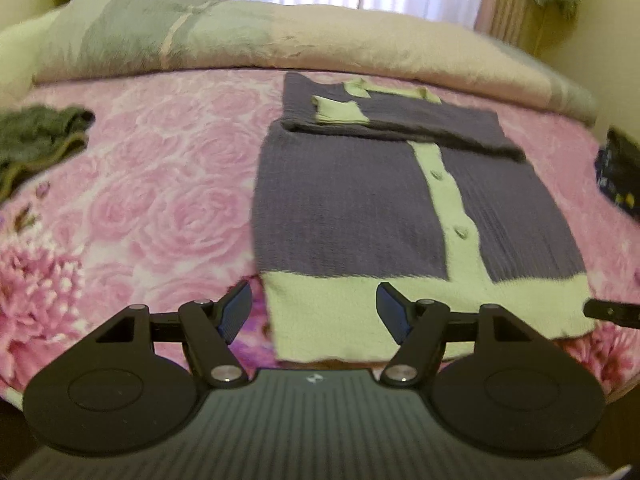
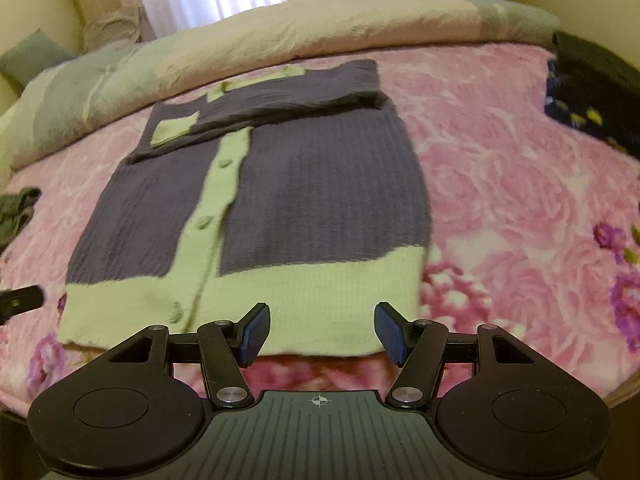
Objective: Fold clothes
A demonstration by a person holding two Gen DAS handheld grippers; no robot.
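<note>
A purple knit cardigan (image 1: 344,208) with pale green hem, button band and cuffs lies flat on the bed, both sleeves folded across its chest. It also shows in the right wrist view (image 2: 312,200). My left gripper (image 1: 314,314) is open and empty, just above the hem's near left corner. My right gripper (image 2: 322,330) is open and empty, over the hem's near right part. The tip of the right gripper shows at the right edge of the left wrist view (image 1: 608,312), and the left gripper's tip shows at the left edge of the right wrist view (image 2: 20,300).
A pink rose-patterned blanket (image 1: 152,200) covers the bed. A rolled beige and grey duvet (image 1: 248,40) lies along the far side. A crumpled dark green garment (image 1: 36,140) lies at the left. A dark folded garment with yellow print (image 2: 592,96) lies at the right.
</note>
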